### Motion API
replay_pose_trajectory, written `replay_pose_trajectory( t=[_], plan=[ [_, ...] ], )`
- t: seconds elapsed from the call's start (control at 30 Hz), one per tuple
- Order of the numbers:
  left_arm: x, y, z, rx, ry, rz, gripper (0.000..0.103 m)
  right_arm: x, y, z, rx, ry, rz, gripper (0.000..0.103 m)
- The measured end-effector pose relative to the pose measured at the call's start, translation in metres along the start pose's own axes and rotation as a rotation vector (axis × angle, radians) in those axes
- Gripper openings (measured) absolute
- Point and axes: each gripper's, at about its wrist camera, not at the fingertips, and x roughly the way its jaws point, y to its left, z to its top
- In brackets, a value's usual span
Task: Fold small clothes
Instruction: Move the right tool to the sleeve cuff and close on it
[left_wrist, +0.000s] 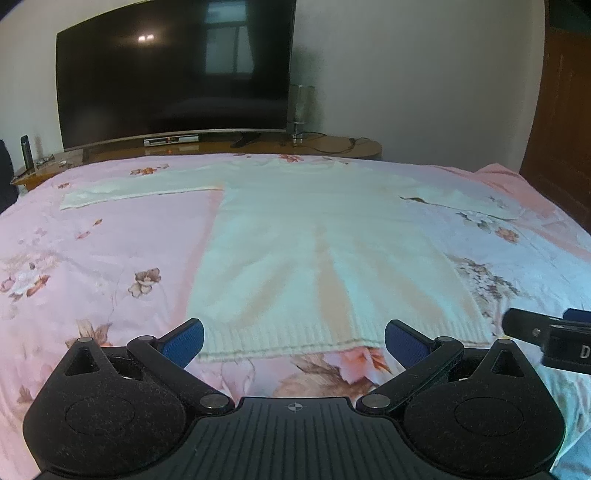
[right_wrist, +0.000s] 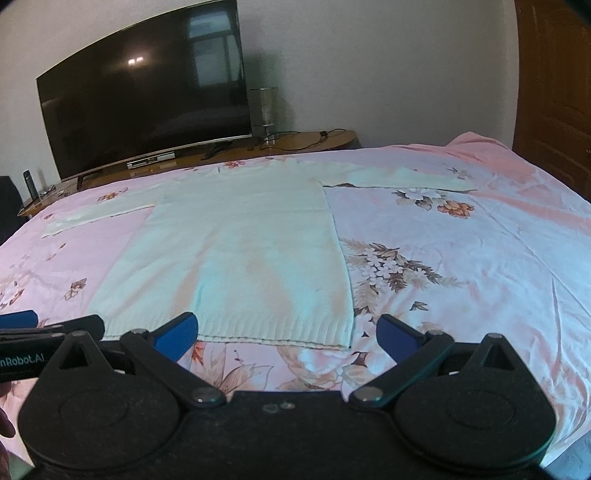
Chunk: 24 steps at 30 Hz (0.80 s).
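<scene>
A white knit sweater lies flat on the pink floral bedspread, sleeves spread to both sides and ribbed hem nearest me. My left gripper hovers open just before the hem, its blue pads apart on either side of the hem's middle. The right gripper shows at the right edge of that view. In the right wrist view the sweater lies ahead and to the left. My right gripper is open over the hem's right corner, holding nothing. The left gripper shows at the left edge.
A large dark television stands on a wooden cabinet beyond the bed's far edge, with a metal lamp base and cables beside it. A brown wooden door is at the right. Bare bedspread stretches right of the sweater.
</scene>
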Motion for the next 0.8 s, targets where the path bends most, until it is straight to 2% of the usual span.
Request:
replay_pose_trajectory(
  t=[0.23, 0.4, 0.6, 0.7, 0.8],
  plan=[
    [0.03, 0.012, 0.032, 0.022, -0.009, 0.036, 0.103, 0.021, -0.01, 0.014, 0.021, -0.006, -0.051, 0.103],
    [0.067, 0.03, 0.063, 0.013, 0.002, 0.041, 0.103, 0.043, -0.018, 0.035, 0.0, -0.038, -0.102, 0.103],
    [0.112, 0.054, 0.097, -0.009, -0.014, 0.084, 0.103, 0.081, -0.032, 0.075, -0.048, -0.077, -0.177, 0.103],
    [0.14, 0.065, 0.117, -0.022, 0.003, 0.104, 0.103, 0.099, -0.039, 0.093, -0.071, -0.09, -0.203, 0.103],
    [0.161, 0.073, 0.136, -0.024, -0.041, 0.126, 0.103, 0.121, -0.053, 0.115, -0.057, -0.095, -0.209, 0.103]
  ],
)
